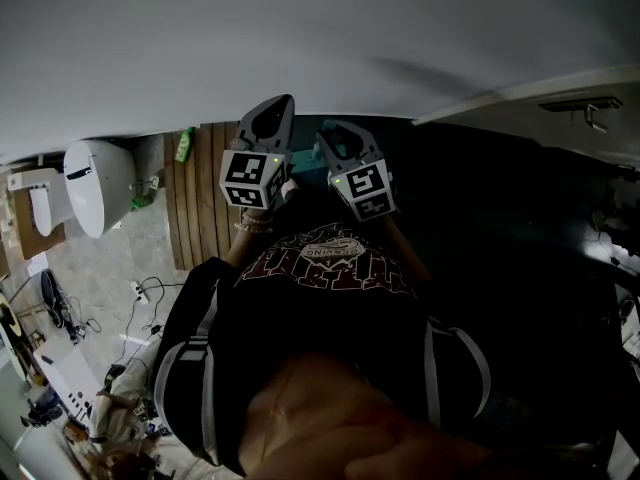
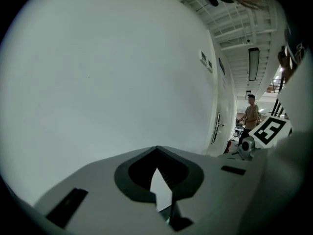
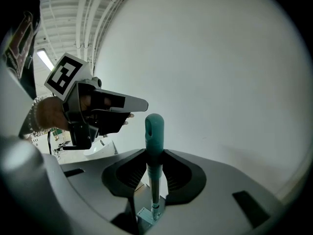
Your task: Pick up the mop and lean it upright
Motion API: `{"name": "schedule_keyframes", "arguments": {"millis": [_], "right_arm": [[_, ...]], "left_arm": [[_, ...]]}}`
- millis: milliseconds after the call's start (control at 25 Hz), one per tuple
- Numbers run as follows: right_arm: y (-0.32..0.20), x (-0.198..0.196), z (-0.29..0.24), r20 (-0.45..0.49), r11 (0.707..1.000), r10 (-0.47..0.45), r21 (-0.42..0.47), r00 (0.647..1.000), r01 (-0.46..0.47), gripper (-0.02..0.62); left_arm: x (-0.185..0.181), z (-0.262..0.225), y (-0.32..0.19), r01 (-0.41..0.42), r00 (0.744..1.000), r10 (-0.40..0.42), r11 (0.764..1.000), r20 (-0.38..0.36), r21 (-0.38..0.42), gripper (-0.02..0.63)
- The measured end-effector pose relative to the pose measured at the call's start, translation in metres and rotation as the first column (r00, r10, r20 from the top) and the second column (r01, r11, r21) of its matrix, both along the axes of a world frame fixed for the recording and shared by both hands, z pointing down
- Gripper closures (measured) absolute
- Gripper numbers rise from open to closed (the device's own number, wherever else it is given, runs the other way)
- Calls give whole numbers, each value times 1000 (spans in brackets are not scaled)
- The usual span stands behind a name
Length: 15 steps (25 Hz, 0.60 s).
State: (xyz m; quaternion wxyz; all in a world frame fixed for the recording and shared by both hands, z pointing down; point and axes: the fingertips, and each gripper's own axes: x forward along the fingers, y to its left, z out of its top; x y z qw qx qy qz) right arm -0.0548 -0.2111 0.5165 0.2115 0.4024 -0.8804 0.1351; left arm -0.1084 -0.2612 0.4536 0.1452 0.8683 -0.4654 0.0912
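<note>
Two tools held up close to the white wall (image 3: 220, 72) | right tool (image 3: 154, 166): clamped on the mop handle (image 3: 154, 131), teal end poking past the jaw tips, close to the wall | left tool (image 2: 157, 174): jaws together, nothing between them, just beside the right one | toilet (image 1: 95, 183) on the floor, left.

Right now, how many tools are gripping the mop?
1. The right tool is shut on the teal mop handle; the left tool, held beside it, has its tips together on nothing.
</note>
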Motion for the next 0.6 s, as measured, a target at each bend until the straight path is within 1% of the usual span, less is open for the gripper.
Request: {"name": "schedule_keyframes", "arguments": {"millis": [600], "right_arm": [[22, 14, 3, -12, 1000, -20, 0, 1000, 20, 482]], "left_arm": [[18, -6, 12, -25, 1000, 25, 999, 9, 24, 568]]}}
